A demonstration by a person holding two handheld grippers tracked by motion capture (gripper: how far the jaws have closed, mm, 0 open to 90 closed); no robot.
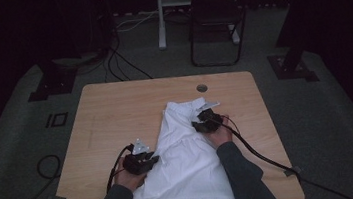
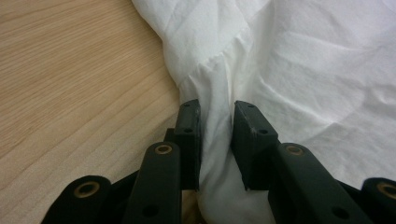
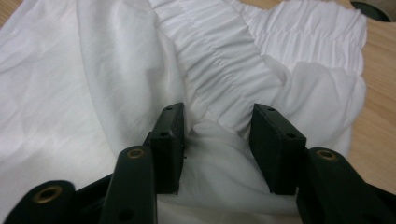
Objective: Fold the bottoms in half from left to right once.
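A pale wooden worktop (image 1: 106, 117) with rounded corners stands on a dark grey floor (image 1: 14, 148); a white garment (image 1: 187, 163) lies lengthwise on its right half, running from near the round cable hole (image 1: 202, 88) down to the near edge, where its lower part is cut off by the frame's bottom. The garment (a dress or skirt, by its shape) is narrow at the far end and widens toward the person; the fabric is thin, creased, and gathered into fine parallel pleats along a shirred band (image 3: 224, 56) at the narrow end. The left tongs (image 1: 147, 159), at the garment's left edge about midway down, are clamped on a raised fold of the cloth, which bunches up between the two black pads (image 2: 190, 135) and touches both. The right tongs (image 1: 202, 121), at the garment's upper right edge, stand apart with the end of the shirred band lying between the pads (image 3: 169, 140), which do not press it. The room beyond the worktop is dark: a folding chair (image 1: 216, 24) and cables (image 1: 120, 60) on the floor are only dimly made out. The person's sleeves (image 1: 244, 177) cover part of the garment's right side.
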